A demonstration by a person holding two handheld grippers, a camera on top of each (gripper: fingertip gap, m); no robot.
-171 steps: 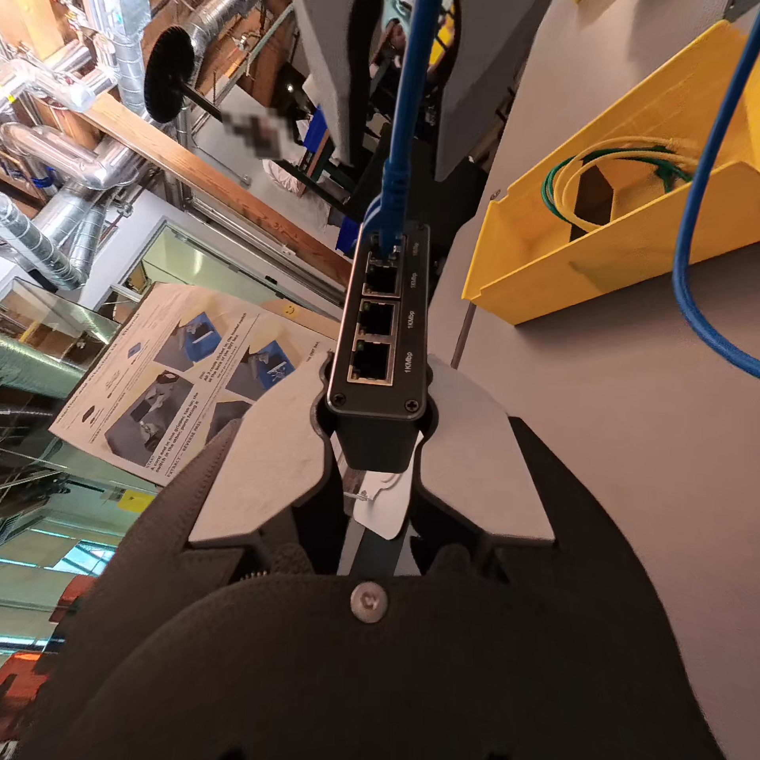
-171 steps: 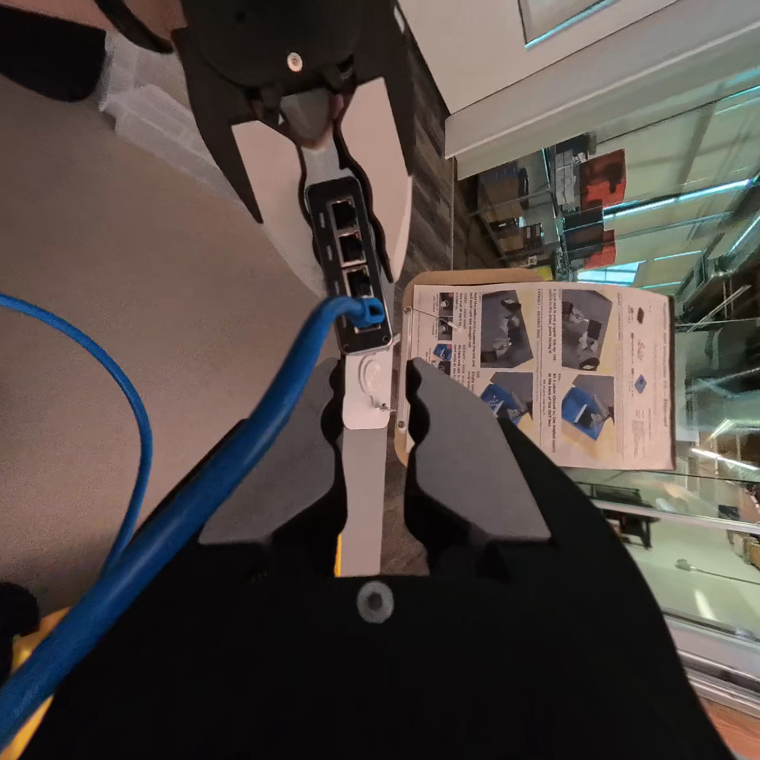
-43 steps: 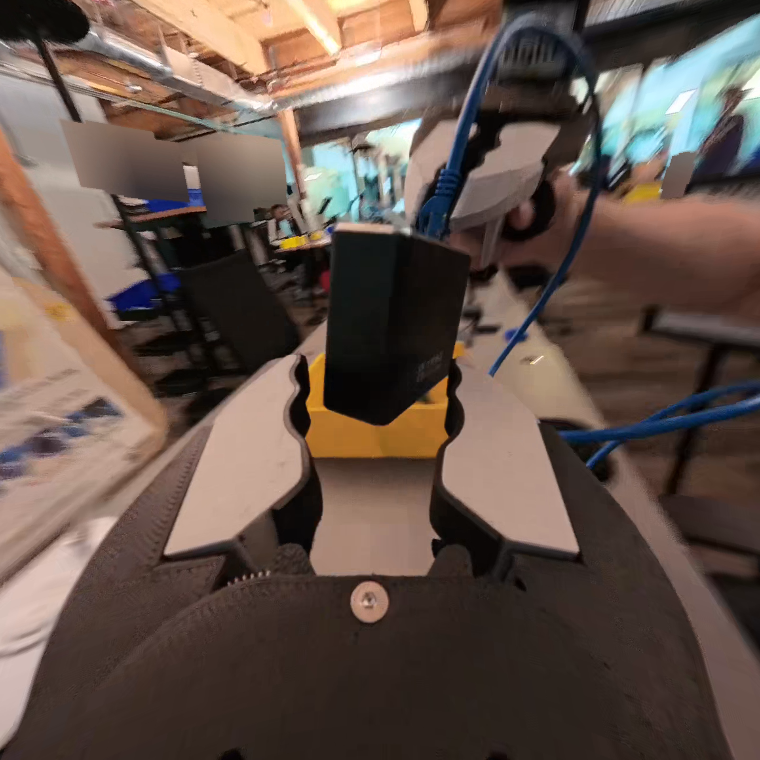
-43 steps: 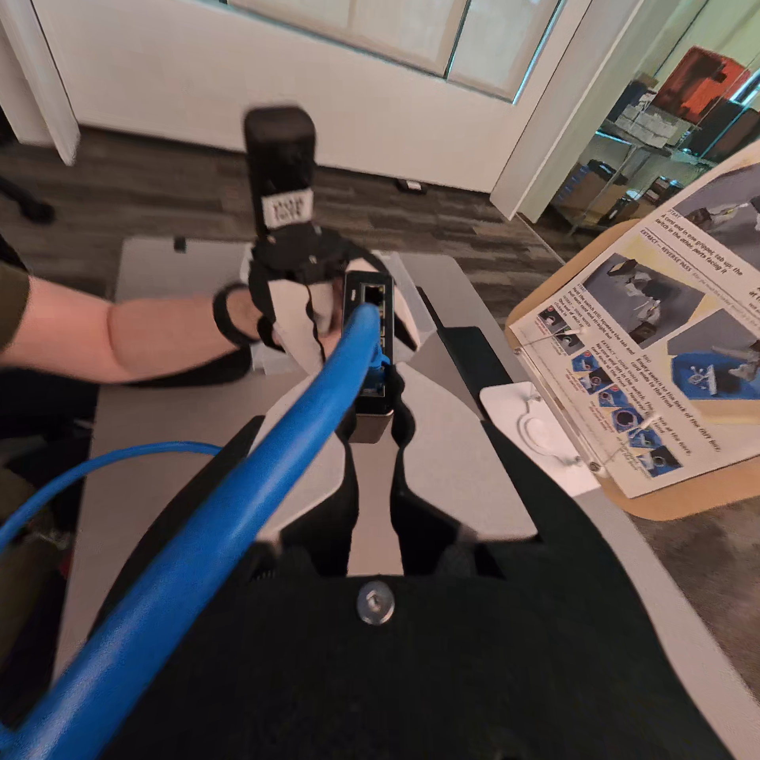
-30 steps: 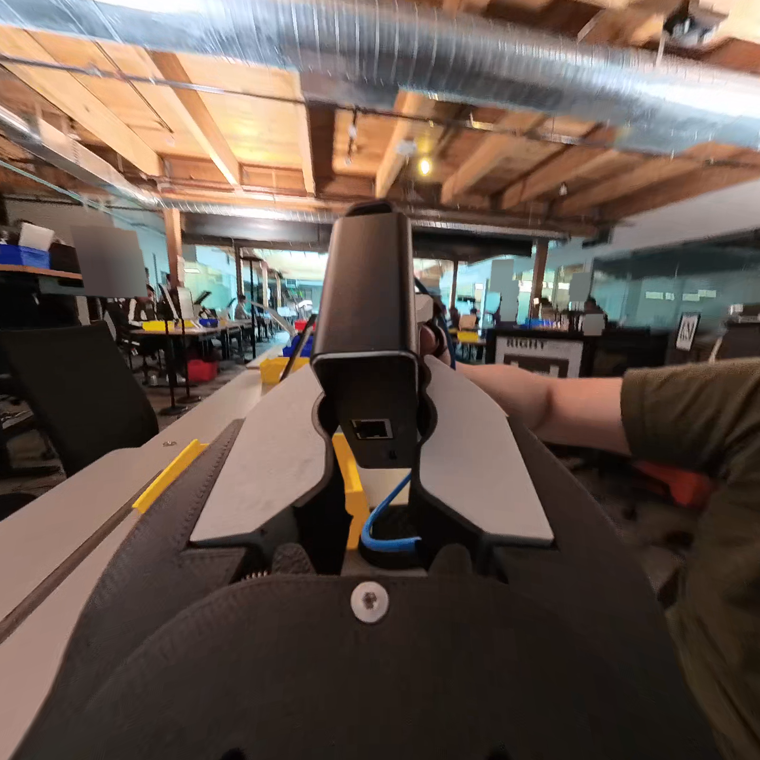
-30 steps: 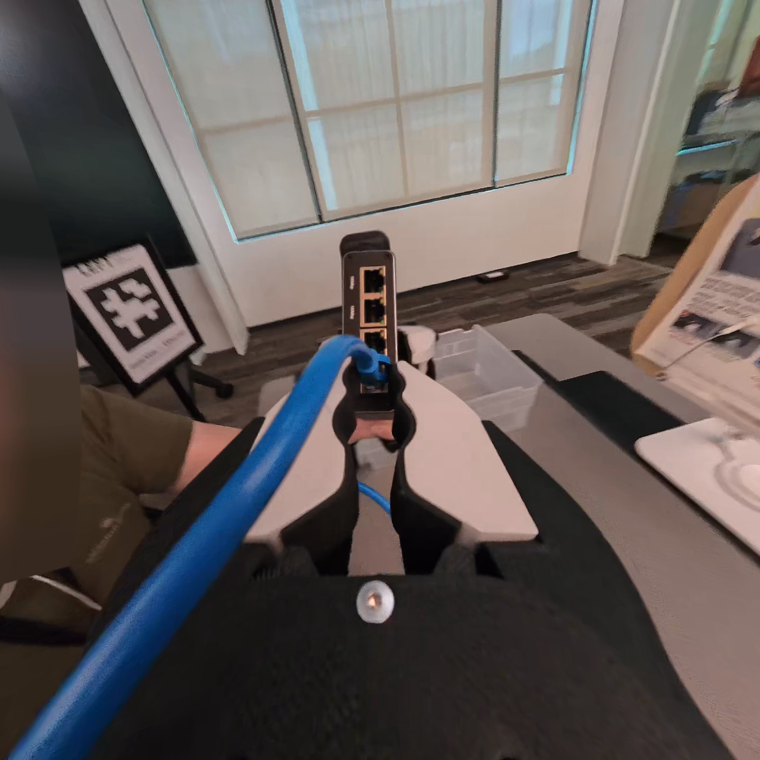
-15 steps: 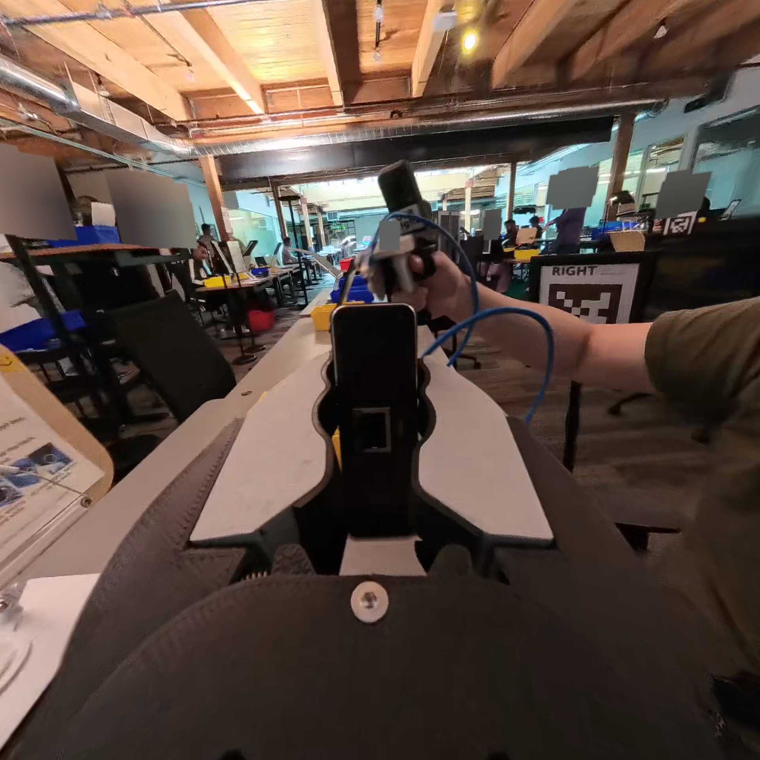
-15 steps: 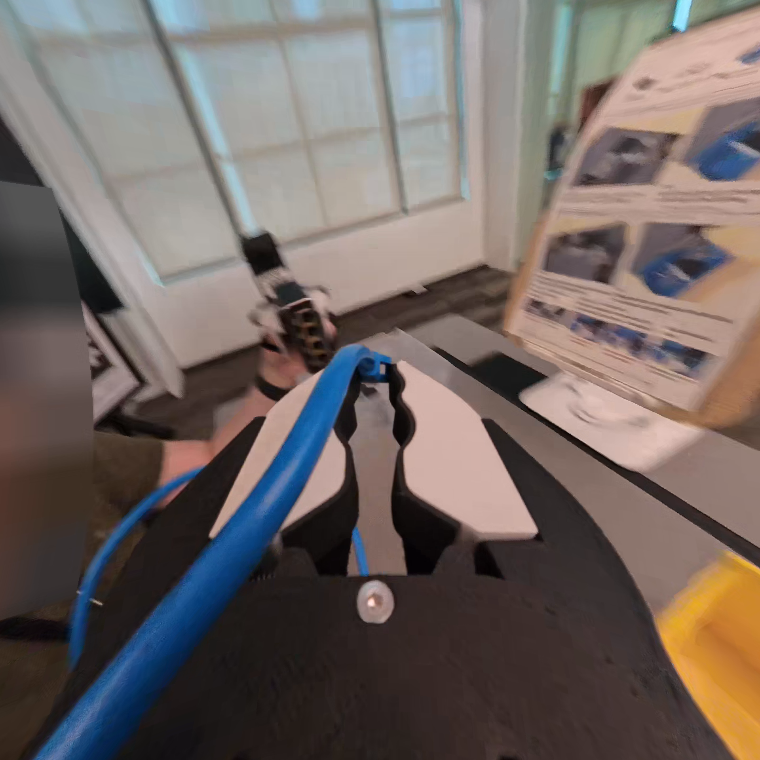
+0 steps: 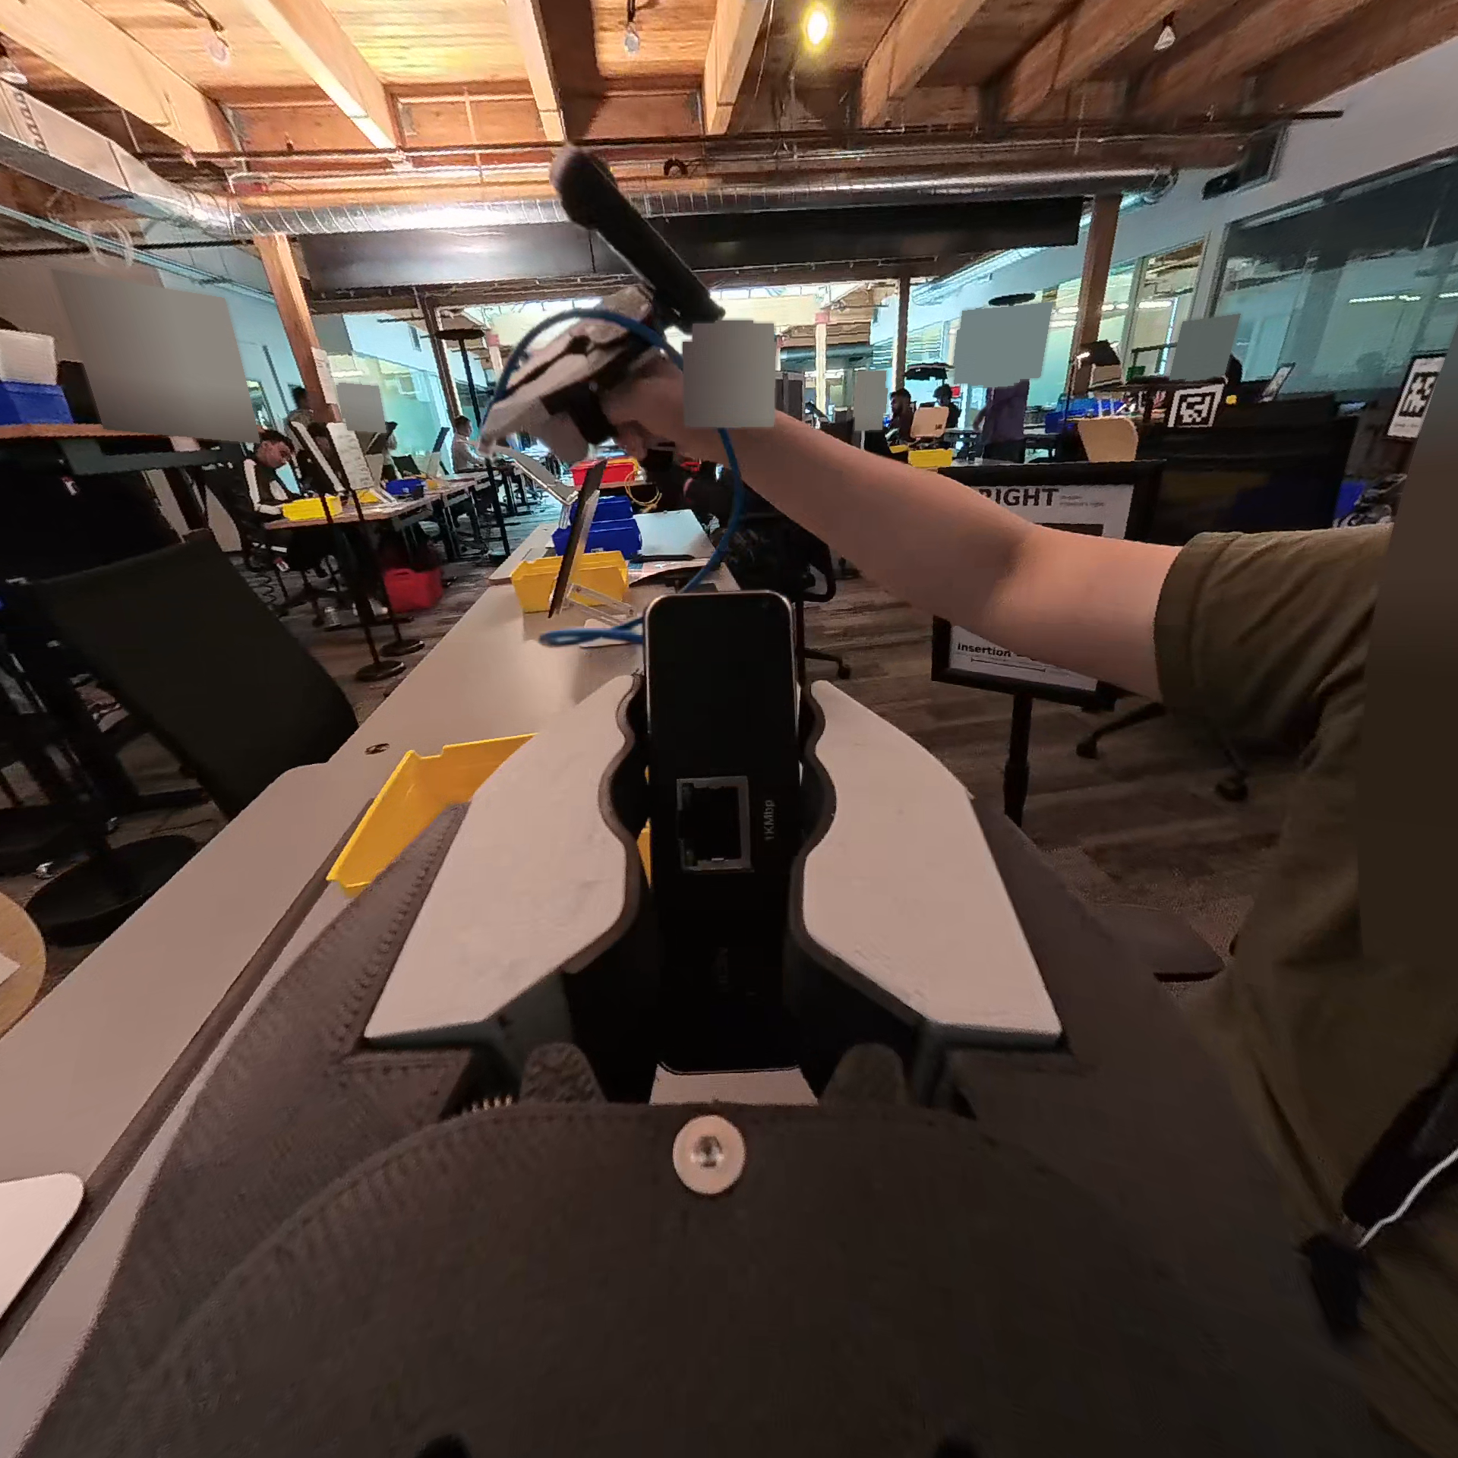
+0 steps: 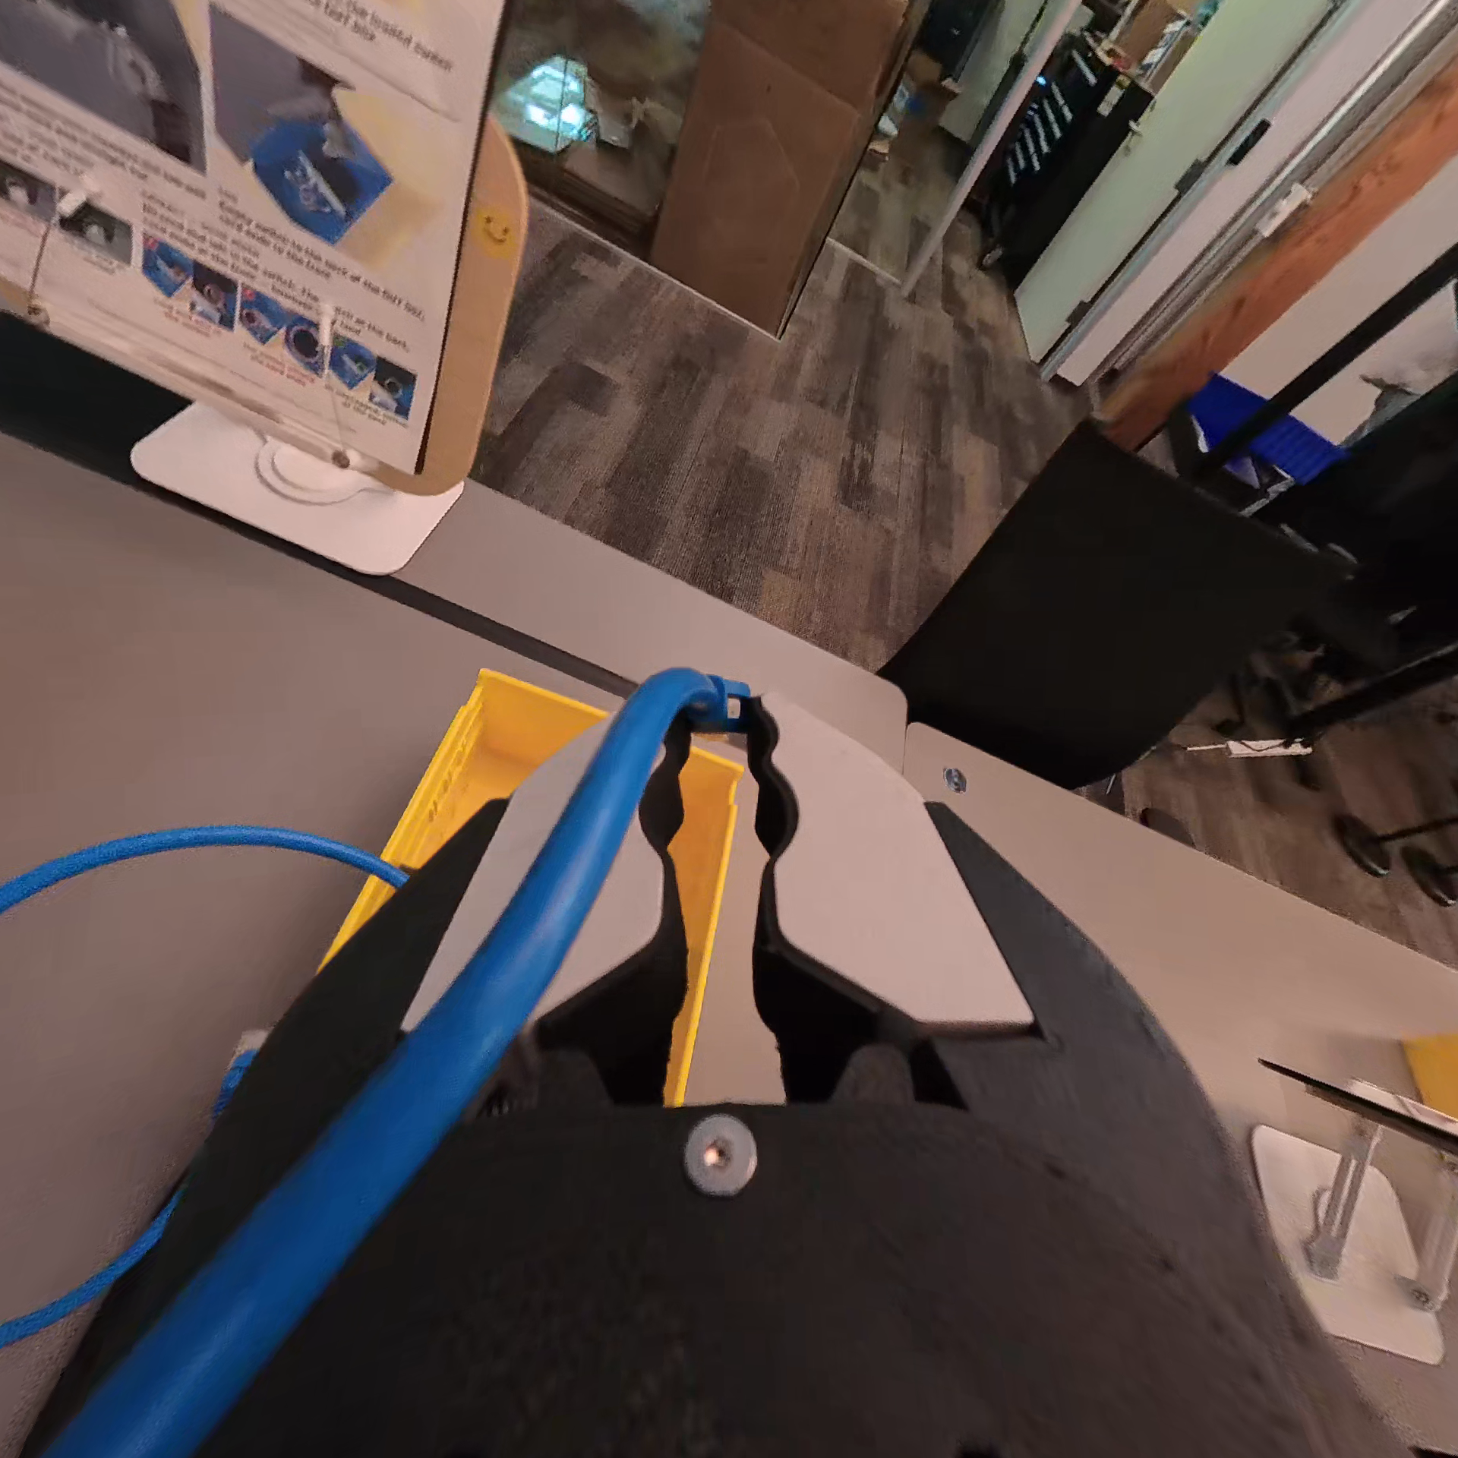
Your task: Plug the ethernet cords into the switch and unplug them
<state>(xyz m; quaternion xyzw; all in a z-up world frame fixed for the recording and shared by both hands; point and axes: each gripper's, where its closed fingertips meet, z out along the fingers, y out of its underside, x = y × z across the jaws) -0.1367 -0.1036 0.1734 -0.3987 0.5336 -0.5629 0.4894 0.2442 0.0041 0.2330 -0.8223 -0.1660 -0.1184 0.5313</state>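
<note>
My left gripper [image 9: 719, 694] is shut on the black ethernet switch [image 9: 719, 789], held upright with a single empty port facing the camera. My right gripper [image 10: 722, 710] is shut on the plug end of the blue ethernet cord [image 10: 552, 891]; the cord runs back over its left finger and loops onto the grey table [image 10: 197, 671]. The plug is out of the switch. In the left wrist view the right gripper [image 9: 552, 394] shows far off and raised, in a person's hand, with the blue cord [image 9: 730, 521] hanging from it to the table.
A yellow bin [image 10: 505, 757] lies on the table under my right gripper and also shows in the left wrist view [image 9: 418, 797]. An instruction board on a white stand [image 10: 237, 237] is at the table's far left. A black chair [image 10: 1104, 615] stands beyond the edge. Left tips to right tips: about 40 cm.
The blue cord's plug has come out of the switch. My right gripper has pulled away with it and swung down over the yellow bin. The left gripper has turned the switch.
</note>
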